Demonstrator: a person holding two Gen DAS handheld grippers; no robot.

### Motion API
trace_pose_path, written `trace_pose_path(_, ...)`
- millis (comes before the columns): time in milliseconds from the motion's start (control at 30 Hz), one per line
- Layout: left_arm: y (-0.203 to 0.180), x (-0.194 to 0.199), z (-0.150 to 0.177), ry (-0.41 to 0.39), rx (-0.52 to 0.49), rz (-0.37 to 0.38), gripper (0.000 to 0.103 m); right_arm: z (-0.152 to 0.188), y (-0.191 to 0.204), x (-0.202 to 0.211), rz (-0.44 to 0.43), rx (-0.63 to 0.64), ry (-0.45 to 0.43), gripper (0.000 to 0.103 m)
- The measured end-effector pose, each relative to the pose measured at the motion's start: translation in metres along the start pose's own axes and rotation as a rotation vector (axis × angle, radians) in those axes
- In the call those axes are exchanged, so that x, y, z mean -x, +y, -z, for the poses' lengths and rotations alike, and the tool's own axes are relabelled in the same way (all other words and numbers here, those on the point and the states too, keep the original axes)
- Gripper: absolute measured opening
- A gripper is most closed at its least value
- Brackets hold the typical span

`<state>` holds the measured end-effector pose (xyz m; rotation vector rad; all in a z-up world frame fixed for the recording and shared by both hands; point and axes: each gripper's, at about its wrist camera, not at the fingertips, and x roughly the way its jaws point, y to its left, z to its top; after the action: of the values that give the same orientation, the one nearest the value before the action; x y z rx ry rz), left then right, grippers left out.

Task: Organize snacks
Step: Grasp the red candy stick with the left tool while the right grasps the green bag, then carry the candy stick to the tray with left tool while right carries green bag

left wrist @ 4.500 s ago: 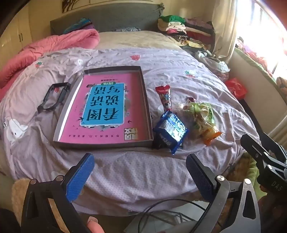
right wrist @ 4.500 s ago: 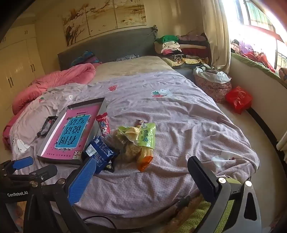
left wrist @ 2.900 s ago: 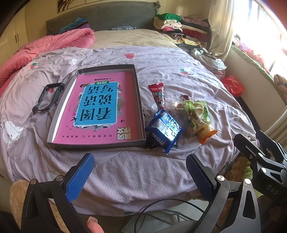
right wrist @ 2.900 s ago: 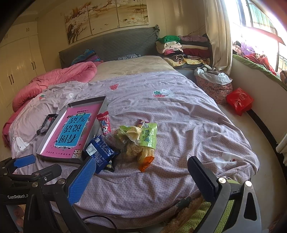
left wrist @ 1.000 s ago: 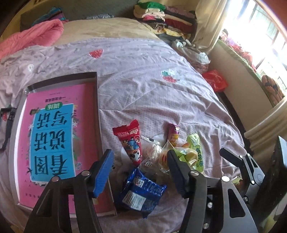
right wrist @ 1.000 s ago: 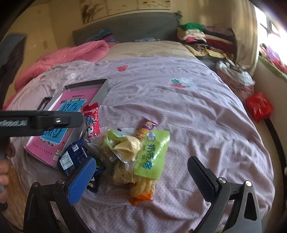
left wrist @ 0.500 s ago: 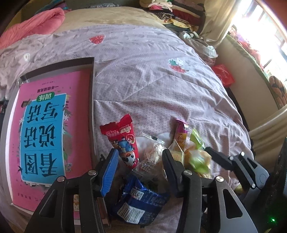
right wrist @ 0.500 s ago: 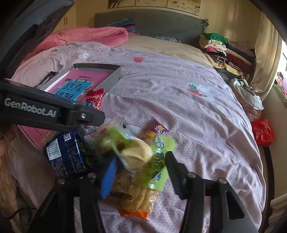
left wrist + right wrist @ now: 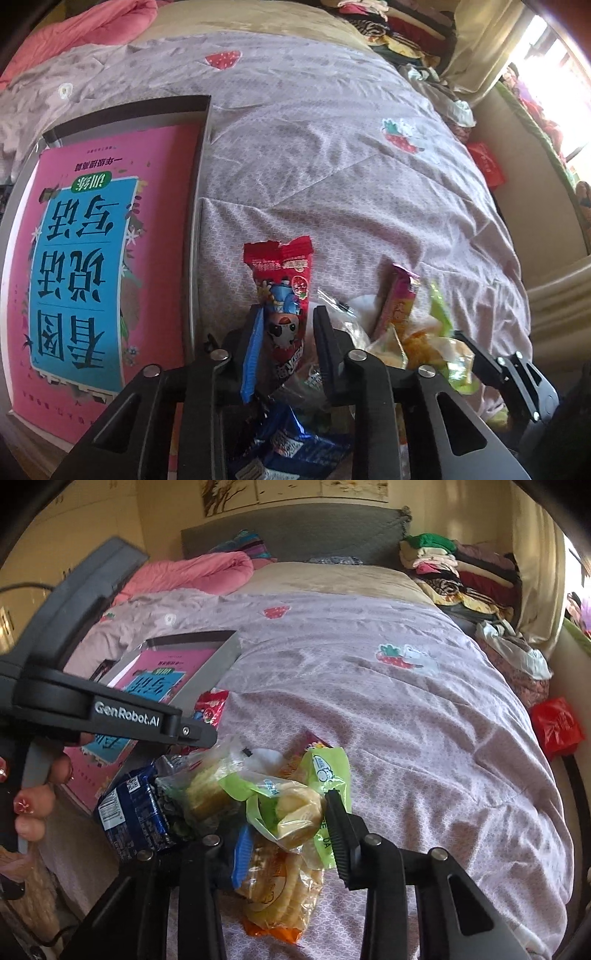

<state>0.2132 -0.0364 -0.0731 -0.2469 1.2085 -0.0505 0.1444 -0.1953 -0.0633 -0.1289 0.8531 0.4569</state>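
A pile of snacks lies on the purple bedspread beside a grey tray (image 9: 197,206) that holds a pink and blue book (image 9: 85,258). My left gripper (image 9: 288,332) is shut on a red snack packet (image 9: 284,291). My right gripper (image 9: 288,819) is shut on a clear green bag with a yellow cake (image 9: 291,808). A blue cookie pack (image 9: 136,812) lies left of it and also shows in the left wrist view (image 9: 295,450). A cracker pack (image 9: 280,893) lies under the right gripper. A pink bar (image 9: 399,302) lies to the right.
A pink quilt (image 9: 192,572) and a pile of folded clothes (image 9: 450,568) lie at the head of the bed. A red bag (image 9: 557,723) sits on the floor at the right. The bed's edge runs close along the right.
Both grippers have moved forward from the foot of the bed into the snack pile and shut: the left on the red packet, the right on the green cake bag.
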Motion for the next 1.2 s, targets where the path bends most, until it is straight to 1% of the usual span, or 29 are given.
trace_pose_path(100, 0.000, -0.007, -0.001, 0.023, -0.003, -0.014, 0.023, 0.001, -0.004, 0.003, -0.009, -0.024, -0.015, 0.037)
trace_pose_path(233, -0.002, -0.017, -0.003, 0.037, -0.009, -0.030, 0.018, 0.000, -0.008, 0.008, -0.028, -0.056, -0.043, 0.037)
trace_pose_path(367, -0.001, -0.018, -0.005, 0.026, -0.005, -0.008, 0.016, 0.000, -0.008, 0.010, -0.031, -0.062, -0.053, 0.037)
trace_pose_path(467, 0.000, -0.007, -0.006, -0.007, 0.003, 0.024, 0.015, 0.001, -0.010, 0.012, -0.038, -0.077, -0.068, 0.037)
trace_pose_path(633, 0.002, 0.015, -0.010, -0.067, -0.006, 0.036, 0.014, 0.001, -0.014, 0.018, -0.045, -0.101, -0.097, 0.037)
trace_pose_path(733, 0.003, 0.029, -0.013, -0.090, 0.002, 0.059, 0.014, 0.001, -0.014, 0.021, -0.045, -0.106, -0.111, 0.037)
trace_pose_path(867, 0.010, 0.049, -0.008, -0.127, 0.003, 0.065, 0.014, 0.001, -0.015, 0.026, -0.053, -0.119, -0.136, 0.037)
trace_pose_path(1200, 0.033, 0.086, 0.001, -0.199, 0.050, 0.092, 0.014, 0.001, -0.012, 0.038, -0.071, -0.123, -0.182, 0.037)
